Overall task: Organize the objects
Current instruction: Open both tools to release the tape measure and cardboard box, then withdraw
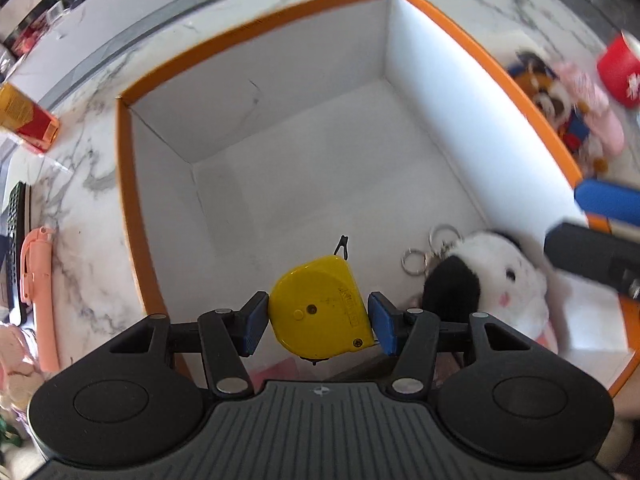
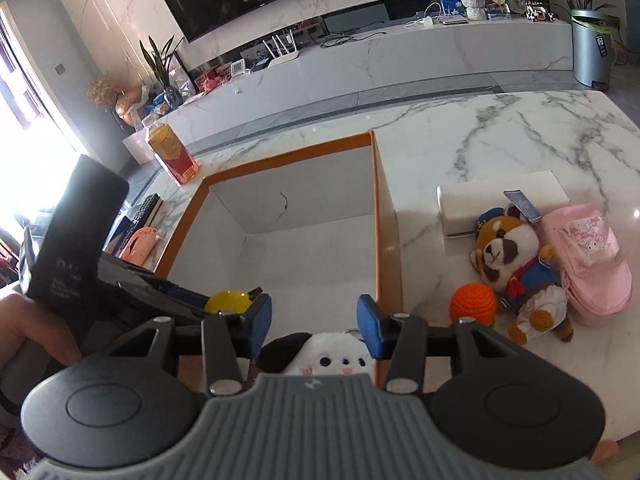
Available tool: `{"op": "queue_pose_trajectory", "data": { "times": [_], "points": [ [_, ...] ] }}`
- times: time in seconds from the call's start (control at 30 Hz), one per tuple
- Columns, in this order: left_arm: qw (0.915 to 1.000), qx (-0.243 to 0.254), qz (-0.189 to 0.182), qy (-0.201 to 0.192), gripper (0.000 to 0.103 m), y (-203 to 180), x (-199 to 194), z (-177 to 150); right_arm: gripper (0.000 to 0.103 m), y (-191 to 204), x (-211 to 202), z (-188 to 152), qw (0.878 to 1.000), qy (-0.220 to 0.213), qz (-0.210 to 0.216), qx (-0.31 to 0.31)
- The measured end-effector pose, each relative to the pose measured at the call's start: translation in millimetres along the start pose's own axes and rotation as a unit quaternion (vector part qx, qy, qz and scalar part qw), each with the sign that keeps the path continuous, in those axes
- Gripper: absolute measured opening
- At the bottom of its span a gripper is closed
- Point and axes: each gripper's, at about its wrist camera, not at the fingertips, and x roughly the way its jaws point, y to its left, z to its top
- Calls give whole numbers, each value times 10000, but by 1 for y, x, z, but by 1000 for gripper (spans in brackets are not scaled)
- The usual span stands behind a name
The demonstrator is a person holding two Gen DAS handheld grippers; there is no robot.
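An orange-rimmed white box [image 1: 124, 168] stands on the marble table; it also shows in the right wrist view [image 2: 288, 156]. My left gripper [image 1: 318, 318] is shut on a yellow tape measure [image 1: 320, 312] and holds it over the box's near side. The tape measure shows partly in the right wrist view [image 2: 230, 300]. A black-and-white plush keychain [image 1: 492, 280] lies inside the box at the near right. My right gripper [image 2: 314, 324] is open and empty just above that plush [image 2: 324, 354].
Right of the box lie a red-panda plush [image 2: 512, 264], an orange crocheted ball [image 2: 474, 304], a pink pouch [image 2: 588, 256] and a white case [image 2: 500, 200]. Left of the box are a yellow-red carton [image 2: 172, 152], a pink item [image 1: 38, 292] and a keyboard [image 2: 138, 216]. A red cup [image 1: 620, 68] stands far right.
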Motion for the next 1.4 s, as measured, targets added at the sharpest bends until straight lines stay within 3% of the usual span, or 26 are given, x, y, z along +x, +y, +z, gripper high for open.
{"op": "queue_pose_trajectory", "data": {
  "times": [0.2, 0.37, 0.47, 0.73, 1.23, 1.4],
  "points": [
    [9995, -18, 37, 297, 63, -2, 13, -3, 49, -9, -6, -2, 9997, -71, 220, 59],
    [9972, -582, -190, 427, 64, 8, 18, -1, 49, -11, -11, -4, 9995, -135, 294, 49],
    [9957, -847, -128, 351, 64, 15, 19, -3, 49, -12, -13, -5, 9993, -146, 334, 84],
    [9952, -822, -179, 505, 64, 16, 18, 1, 50, -18, -26, -8, 9992, -252, 249, 157],
    [9959, -772, -314, 341, 62, 27, 0, -5, 50, -13, -37, -15, 9995, -213, 215, 88],
    [9976, -640, -248, -28, 62, 29, -28, -7, 50, -12, -39, -15, 9997, -165, 168, 90]
  ]
}}
